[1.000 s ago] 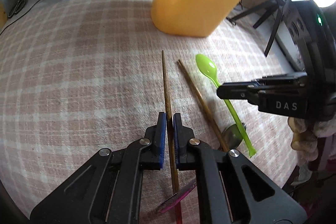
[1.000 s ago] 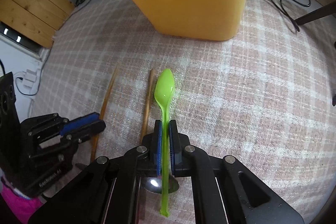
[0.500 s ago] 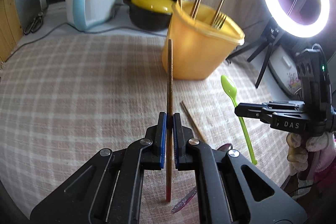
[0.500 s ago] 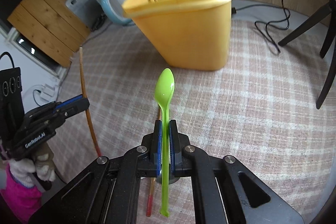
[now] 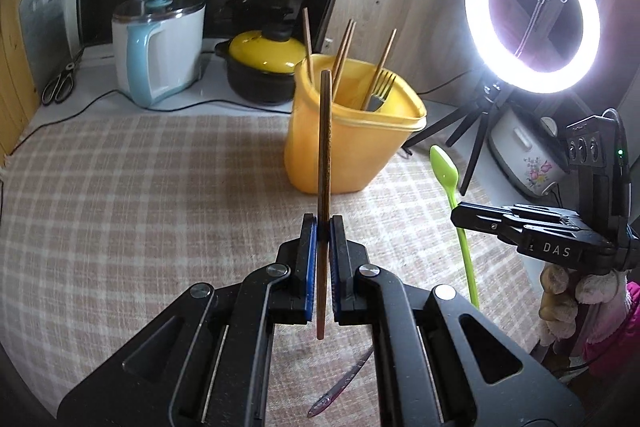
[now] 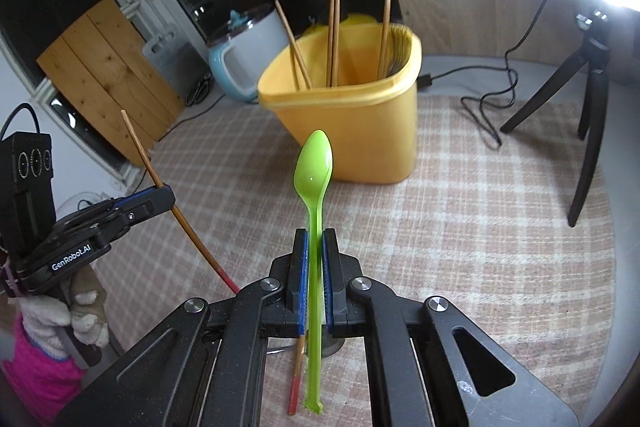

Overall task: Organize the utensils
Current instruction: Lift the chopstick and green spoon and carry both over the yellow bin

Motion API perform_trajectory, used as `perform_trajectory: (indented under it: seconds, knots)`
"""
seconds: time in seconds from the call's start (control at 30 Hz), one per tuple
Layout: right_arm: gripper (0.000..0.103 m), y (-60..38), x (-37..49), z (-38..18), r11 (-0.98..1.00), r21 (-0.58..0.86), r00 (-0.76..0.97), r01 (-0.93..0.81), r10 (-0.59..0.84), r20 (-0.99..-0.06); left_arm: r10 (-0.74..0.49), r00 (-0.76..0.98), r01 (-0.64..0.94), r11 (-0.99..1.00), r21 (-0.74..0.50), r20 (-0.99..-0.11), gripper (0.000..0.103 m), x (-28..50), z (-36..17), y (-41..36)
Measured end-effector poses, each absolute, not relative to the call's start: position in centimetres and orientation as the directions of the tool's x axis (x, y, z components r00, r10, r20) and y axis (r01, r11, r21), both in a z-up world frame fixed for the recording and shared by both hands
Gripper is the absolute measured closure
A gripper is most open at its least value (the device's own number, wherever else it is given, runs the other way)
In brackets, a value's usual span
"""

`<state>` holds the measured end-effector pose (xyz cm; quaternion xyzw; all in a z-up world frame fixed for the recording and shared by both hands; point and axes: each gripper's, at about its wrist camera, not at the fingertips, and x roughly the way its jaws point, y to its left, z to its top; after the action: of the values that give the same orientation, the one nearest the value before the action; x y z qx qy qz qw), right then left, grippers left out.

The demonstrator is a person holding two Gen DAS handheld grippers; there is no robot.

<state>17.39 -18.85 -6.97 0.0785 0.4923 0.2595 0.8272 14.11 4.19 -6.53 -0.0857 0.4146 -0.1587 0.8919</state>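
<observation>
Checked cloth covers the tabletop (image 5: pixel 120 195) where the left claw (image 5: pixel 323 227) pinches a chopstick (image 5: pixel 324 147) and the right claw (image 6: pixel 314 239) pinches a green spoon (image 6: pixel 314 167), both near the yellow bin (image 6: pixel 360 131); either long utensil may strike the rim or the standing chopsticks (image 6: pixel 334 31) and pivot loose.

my left gripper (image 5: pixel 323 227) is clamped on a wooden chopstick (image 5: pixel 325 147), held up off the checked table (image 5: pixel 140 195) and pointing at the yellow container (image 5: pixel 352 143), which holds more chopsticks and a fork (image 5: pixel 380 91). to the right, my right gripper (image 5: pixel 460 217) pinches a green spoon (image 5: pixel 452 187) by its handle.
</observation>
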Motion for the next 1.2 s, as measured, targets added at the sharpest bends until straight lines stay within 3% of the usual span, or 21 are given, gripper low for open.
perform_trajectory:
  seconds: [1.2]
  knots:
    - [0.098, -19.2, 22.9, 1.0, 0.903, 0.251, 0.638, -0.35, 0.426, -0.642, -0.418, 0.737, 0.292, 0.906, -0.307, -0.532, 0.099, 20.7, 2.5, 3.5]
